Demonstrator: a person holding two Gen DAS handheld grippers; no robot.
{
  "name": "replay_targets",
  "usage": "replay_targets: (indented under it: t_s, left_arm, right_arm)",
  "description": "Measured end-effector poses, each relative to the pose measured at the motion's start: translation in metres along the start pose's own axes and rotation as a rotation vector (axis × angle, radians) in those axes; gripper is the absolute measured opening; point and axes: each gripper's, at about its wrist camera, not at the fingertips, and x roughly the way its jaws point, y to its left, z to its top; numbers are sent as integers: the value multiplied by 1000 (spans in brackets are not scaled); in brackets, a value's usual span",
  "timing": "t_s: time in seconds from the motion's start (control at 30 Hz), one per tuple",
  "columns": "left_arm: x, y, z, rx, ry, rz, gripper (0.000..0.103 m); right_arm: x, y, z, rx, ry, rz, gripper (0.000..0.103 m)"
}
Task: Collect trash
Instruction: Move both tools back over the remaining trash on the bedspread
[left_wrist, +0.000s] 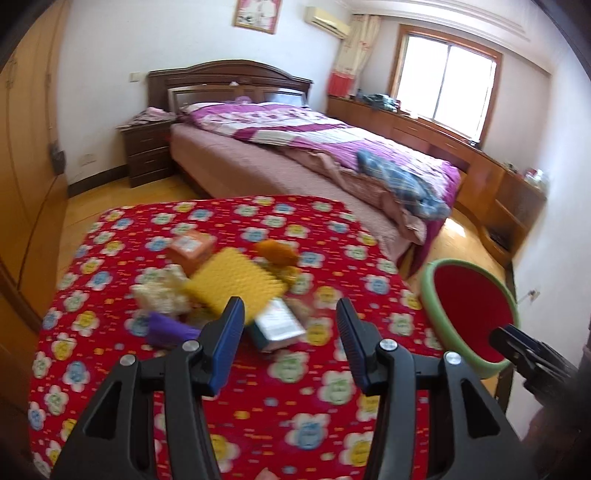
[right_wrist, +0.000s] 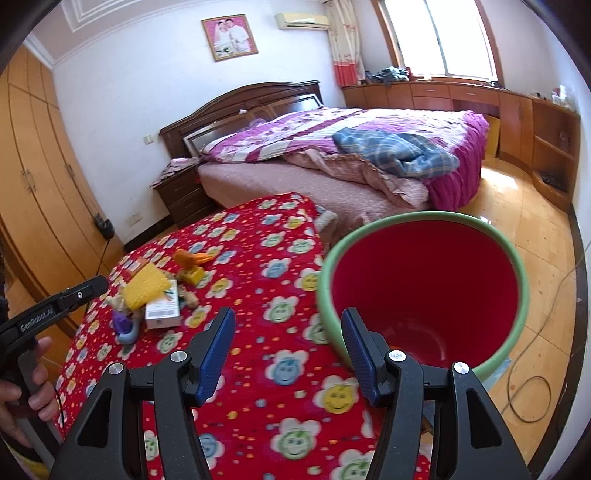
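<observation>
Trash pile (left_wrist: 221, 295) left on table (left_wrist: 258, 424) at 11 o'clock; bin (right_wrist: 424, 295) seen empty; both hand-held grippers (left_wrist: 290, 347) (right_wrist: 288, 350) spread, nothing pinched.

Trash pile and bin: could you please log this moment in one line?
left gripper: open, empty | right gripper: open, empty | trash pile: on table | bin: beside table

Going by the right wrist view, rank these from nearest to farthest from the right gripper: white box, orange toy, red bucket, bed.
1. Red bucket: just right of the right gripper.
2. White box: left, on the tablecloth.
3. Orange toy: beyond the box.
4. Bed: at the back.
</observation>
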Motion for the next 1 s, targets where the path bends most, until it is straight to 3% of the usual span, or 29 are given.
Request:
replay_targets:
  t_s: [0.17, 0.43, 0.8, 1.0]
  left_arm:
    - [4, 39, 4, -8, -5, 76, 52]
    - [27, 92, 9, -24, 25, 119, 52]
    - [85, 139, -6, -76, 131, 91, 52]
    - [102, 148, -12, -99, 161, 37, 52]
  right_arm:
    - [9, 24, 1, -20, 20, 18, 61]
    - [33, 61, 4, -48, 66, 1, 61]
    - [70, 86, 10, 39, 60, -49, 61]
    - [79, 102, 5, 27, 77, -72, 61]
